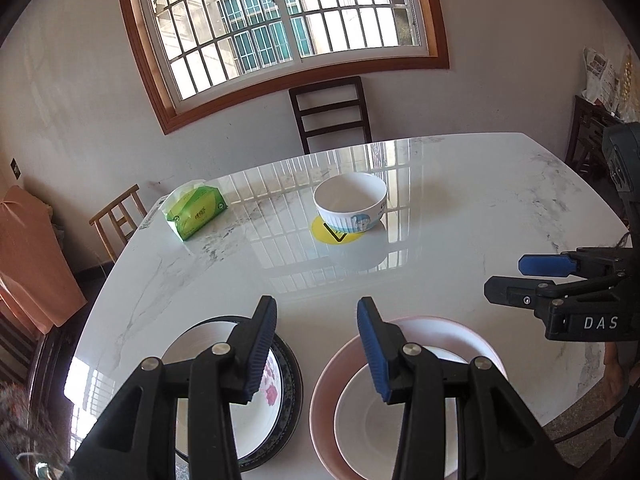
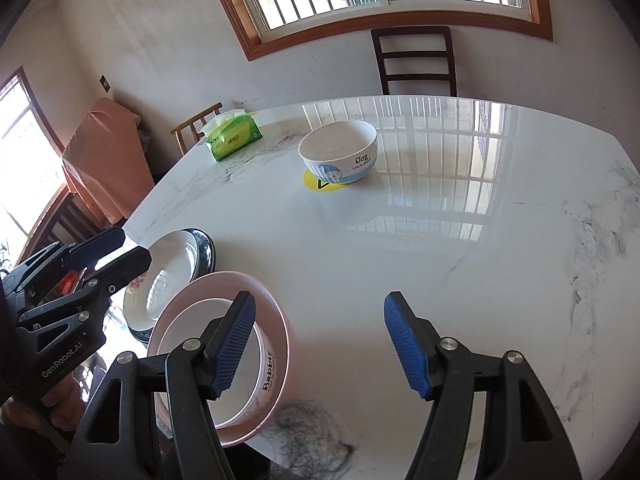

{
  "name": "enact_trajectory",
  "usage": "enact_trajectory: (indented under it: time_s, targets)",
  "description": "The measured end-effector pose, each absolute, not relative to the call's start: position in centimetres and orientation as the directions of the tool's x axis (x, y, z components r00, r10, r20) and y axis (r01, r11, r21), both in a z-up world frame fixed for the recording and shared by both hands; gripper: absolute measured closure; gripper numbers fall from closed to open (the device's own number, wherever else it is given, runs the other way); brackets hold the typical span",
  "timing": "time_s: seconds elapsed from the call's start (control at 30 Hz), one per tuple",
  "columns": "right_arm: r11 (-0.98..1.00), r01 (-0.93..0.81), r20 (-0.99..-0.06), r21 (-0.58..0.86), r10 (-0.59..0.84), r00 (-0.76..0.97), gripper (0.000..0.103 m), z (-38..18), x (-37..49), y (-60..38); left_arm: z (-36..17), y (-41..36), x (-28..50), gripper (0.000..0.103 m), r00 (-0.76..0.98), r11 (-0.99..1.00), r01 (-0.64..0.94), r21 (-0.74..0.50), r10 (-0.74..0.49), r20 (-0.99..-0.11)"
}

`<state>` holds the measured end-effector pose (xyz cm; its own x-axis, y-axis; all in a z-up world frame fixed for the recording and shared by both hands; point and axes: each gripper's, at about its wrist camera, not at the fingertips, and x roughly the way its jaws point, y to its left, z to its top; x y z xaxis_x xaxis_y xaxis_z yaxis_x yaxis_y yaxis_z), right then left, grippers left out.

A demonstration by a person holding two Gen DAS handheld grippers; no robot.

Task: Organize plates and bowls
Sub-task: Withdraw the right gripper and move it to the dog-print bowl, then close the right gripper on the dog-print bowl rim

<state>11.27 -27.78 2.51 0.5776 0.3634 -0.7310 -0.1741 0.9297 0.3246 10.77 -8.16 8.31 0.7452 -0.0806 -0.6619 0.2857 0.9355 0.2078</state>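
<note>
A white bowl with a blue cartoon print (image 1: 351, 202) (image 2: 338, 151) stands on a yellow round sticker (image 1: 323, 234) (image 2: 316, 181) in the middle of the marble table (image 1: 460, 220). Near the front edge a white bowl (image 1: 360, 416) (image 2: 240, 380) sits inside a pink bowl (image 1: 324, 392) (image 2: 280, 320). To its left a white flowered plate (image 1: 272, 384) (image 2: 168, 276) lies on a dark-rimmed plate (image 1: 294, 372) (image 2: 206, 250). My left gripper (image 1: 317, 350) (image 2: 112, 250) is open and empty above these stacks. My right gripper (image 2: 320, 346) (image 1: 504, 280) is open and empty, to the right of the pink bowl.
A green tissue pack (image 1: 196, 212) (image 2: 234, 138) lies at the table's far left corner. A dark chair (image 1: 330, 114) (image 2: 416, 62) stands behind the table under the window, and a light wooden chair (image 1: 118, 216) at the left side.
</note>
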Motion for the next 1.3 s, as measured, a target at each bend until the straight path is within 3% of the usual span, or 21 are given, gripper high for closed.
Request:
enact_trajectory:
  time_s: [0.5, 0.9, 1.03, 1.3]
  targets:
    - [0.931, -0.087, -0.739, 0.355, 0.336, 0.584, 0.038, -0.1, 16.3, -31.3, 7.6, -9.6, 17.0, 0.060, 0.759, 0.925, 0.277, 0.260, -0.044, -0.650]
    - [0.923, -0.086, -0.716, 0.375, 0.347, 0.606, 0.038, -2.1, 20.7, -32.1, 4.9, -8.5, 26.2, 0.060, 0.595, 0.952, 0.283, 0.117, -0.079, -0.800]
    - [0.910, -0.082, -0.718, 0.407, 0.374, 0.587, 0.038, -3.0, 22.2, -31.8, 4.0, -7.8, 29.8, 0.060, 0.489, 0.957, 0.287, -0.037, -0.179, -0.854]
    - [0.873, -0.067, -0.717, 0.483, 0.438, 0.543, 0.042, -2.1, 27.5, -31.6, 2.0, -9.4, 36.0, 0.060, 0.363, 0.945, 0.288, -0.155, -0.258, -0.895]
